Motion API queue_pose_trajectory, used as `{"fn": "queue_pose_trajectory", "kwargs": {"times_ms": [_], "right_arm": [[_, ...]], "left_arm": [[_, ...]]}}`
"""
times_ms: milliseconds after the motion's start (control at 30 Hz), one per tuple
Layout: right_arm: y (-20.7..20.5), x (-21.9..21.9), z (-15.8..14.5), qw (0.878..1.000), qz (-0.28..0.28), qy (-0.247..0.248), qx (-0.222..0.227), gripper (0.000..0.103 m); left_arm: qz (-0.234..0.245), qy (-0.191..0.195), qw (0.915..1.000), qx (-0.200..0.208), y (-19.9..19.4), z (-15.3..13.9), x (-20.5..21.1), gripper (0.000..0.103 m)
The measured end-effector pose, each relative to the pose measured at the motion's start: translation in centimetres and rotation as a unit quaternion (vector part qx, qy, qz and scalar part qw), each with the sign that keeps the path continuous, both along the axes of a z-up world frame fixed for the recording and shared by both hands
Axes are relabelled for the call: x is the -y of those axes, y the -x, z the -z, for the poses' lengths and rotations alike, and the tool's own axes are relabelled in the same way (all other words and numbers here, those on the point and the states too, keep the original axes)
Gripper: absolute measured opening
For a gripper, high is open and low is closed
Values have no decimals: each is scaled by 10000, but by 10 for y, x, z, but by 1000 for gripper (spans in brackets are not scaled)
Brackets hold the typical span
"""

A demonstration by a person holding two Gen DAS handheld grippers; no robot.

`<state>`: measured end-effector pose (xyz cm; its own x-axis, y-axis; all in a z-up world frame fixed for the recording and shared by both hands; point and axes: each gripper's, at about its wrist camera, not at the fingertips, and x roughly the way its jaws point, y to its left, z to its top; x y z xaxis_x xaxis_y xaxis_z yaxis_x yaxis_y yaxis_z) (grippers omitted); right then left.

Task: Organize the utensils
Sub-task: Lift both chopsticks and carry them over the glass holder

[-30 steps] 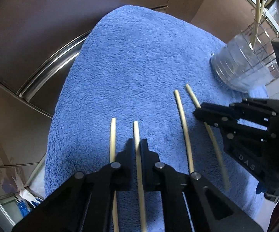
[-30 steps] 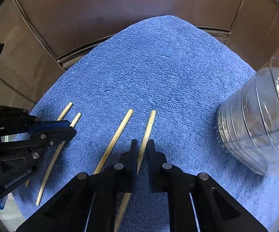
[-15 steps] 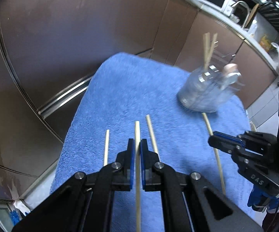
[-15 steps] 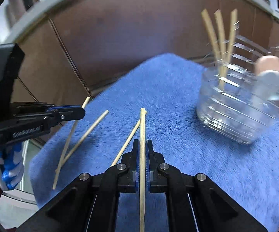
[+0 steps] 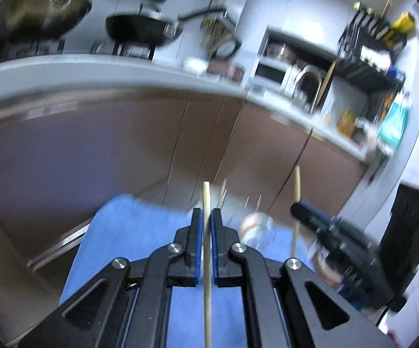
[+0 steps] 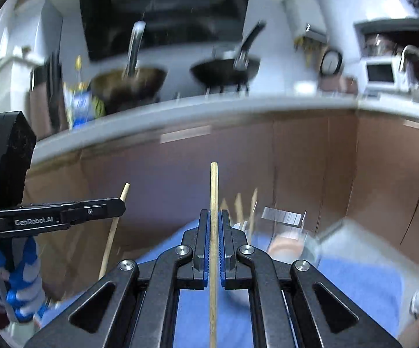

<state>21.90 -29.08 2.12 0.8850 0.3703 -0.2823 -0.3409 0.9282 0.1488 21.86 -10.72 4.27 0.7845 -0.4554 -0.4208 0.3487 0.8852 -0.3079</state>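
Chopsticks: one clamped in each gripper, both lifted clear of the towel (image 5: pixel 140 232) and pointing toward 12 o'clock.

Near. Left gripper (image 5: pixel 205 220) jaws narrow, pinching the left stick (image 5: pixel 207 261) at mid-shaft between the blue pads (image 5: pixel 198 246); tip stands past the jaws. Right gripper (image 6: pixel 214 220) likewise narrow, holding the right stick (image 6: pixel 213 232).

Mid. Holder (image 6: pixel 282 226), clear plastic, sits on the towel at about 1 o'clock of the right gripper; blurred, with several sticks (image 6: pixel 253 203) already standing in it. Beyond: brown cabinets (image 6: pixel 311 159), then the counter (image 6: pixel 209 101) with pans.

Risks (judgement).
- Thin round shaft in a flat pinch: a stick may pivot or slide out during a swing or tilt.
- Both grippers look bound for the same holder; arms or sticks may collide at the mouth.
- A long tip striking the rim or the standing sticks could tip the light holder.
- Heavy motion blur suggests a fast move; aiming suffers.

View differences.
- Left view shows the right gripper (image 5: pixel 299 207) at 3 o'clock with its stick (image 5: pixel 296 191) upright; holder (image 5: pixel 256 229) barely readable.
- Right view shows the left gripper (image 6: pixel 119 206) side-on at 9 o'clock, its stick (image 6: pixel 113 229) tilted, and the gloved hand (image 6: pixel 21 284); holder contents are clearer here.
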Motion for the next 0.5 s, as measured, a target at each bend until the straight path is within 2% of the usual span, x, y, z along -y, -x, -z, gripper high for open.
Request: {"fn": "queue_pose_trajectory", "kwargs": {"times_ms": [133,233,367,500], "right_arm": [[-26,14,-21,9981,218,-241,526,6],[-49,17,-24,9959,297,-465,719,6],[-67,24,-22,9927,379,-748,865,6],[-86,26,-7,9906,588,-775,959,6]], "left_arm": [[-192,330,9974,617,-28,-24,19,5],[-326,596,9945,795,-50,-26,25,5],[-645,797,9901,957,-78,-16,31,5],[-911,790,9860,1154,-91,5,32,5]]}}
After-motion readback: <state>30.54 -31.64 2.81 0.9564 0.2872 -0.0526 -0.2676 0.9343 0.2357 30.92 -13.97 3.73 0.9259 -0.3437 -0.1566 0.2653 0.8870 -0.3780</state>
